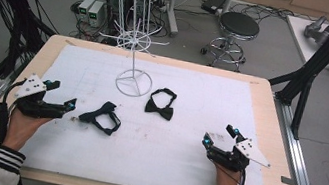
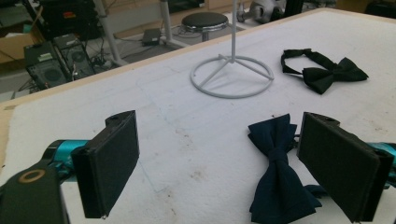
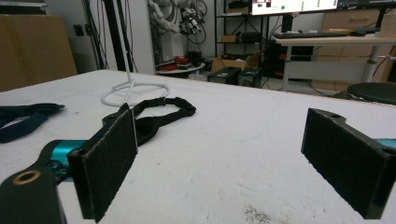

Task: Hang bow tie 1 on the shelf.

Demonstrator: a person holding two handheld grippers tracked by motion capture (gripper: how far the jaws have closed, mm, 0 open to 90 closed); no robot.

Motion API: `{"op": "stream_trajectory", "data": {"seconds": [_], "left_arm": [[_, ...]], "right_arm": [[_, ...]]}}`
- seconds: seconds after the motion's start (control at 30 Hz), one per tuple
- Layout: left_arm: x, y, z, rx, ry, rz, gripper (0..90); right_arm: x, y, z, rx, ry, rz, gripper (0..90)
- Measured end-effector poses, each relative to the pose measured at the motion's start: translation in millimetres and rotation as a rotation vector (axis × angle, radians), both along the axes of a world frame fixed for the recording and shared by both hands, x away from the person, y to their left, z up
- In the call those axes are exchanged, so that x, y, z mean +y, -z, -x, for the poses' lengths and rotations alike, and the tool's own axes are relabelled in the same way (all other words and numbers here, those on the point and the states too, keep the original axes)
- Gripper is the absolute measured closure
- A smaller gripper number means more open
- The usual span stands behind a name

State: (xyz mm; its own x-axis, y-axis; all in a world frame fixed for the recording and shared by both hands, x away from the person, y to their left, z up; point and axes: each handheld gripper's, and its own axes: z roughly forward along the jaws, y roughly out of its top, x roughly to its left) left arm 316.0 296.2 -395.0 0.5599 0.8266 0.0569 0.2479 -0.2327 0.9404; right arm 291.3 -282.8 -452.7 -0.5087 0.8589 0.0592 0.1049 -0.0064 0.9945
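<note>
A navy bow tie (image 1: 101, 116) lies on the white mat left of centre. A black bow tie (image 1: 160, 103) with its strap looped lies nearer the middle. My left gripper (image 1: 62, 94) hovers open just left of the navy bow tie, jaws pointing toward it. In the left gripper view the navy bow tie (image 2: 278, 177) lies beyond the wide-apart jaws, close to the right one, with nothing held by the left gripper (image 2: 219, 140). My right gripper (image 1: 219, 135) rests low at the mat's right, open and empty. The right gripper (image 3: 224, 140) faces the black bow tie (image 3: 159, 119).
A white wire rack (image 1: 133, 41) stands on a ring base (image 1: 132, 83) at the back centre of the mat (image 1: 180, 166). The wooden table edge (image 1: 276, 141) runs around it. A stool (image 1: 238, 26), computers and cables sit on the floor beyond.
</note>
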Motion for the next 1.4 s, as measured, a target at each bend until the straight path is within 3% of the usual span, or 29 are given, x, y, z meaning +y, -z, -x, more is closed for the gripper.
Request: {"op": "stream_trajectory", "data": {"seconds": [0.57, 1.4], "left_arm": [[-21.6, -26.1, -21.3, 0.119, 0.075, -0.096, 13.4], [-57.0, -33.4, -48.1, 0.308, 0.169, -0.281, 13.6]], "right_arm": [[0.5, 0.0, 0.6, 0.008, -0.002, -0.002, 10.0], [0.4, 0.0, 0.6, 0.007, -0.003, -0.001, 10.0]]}}
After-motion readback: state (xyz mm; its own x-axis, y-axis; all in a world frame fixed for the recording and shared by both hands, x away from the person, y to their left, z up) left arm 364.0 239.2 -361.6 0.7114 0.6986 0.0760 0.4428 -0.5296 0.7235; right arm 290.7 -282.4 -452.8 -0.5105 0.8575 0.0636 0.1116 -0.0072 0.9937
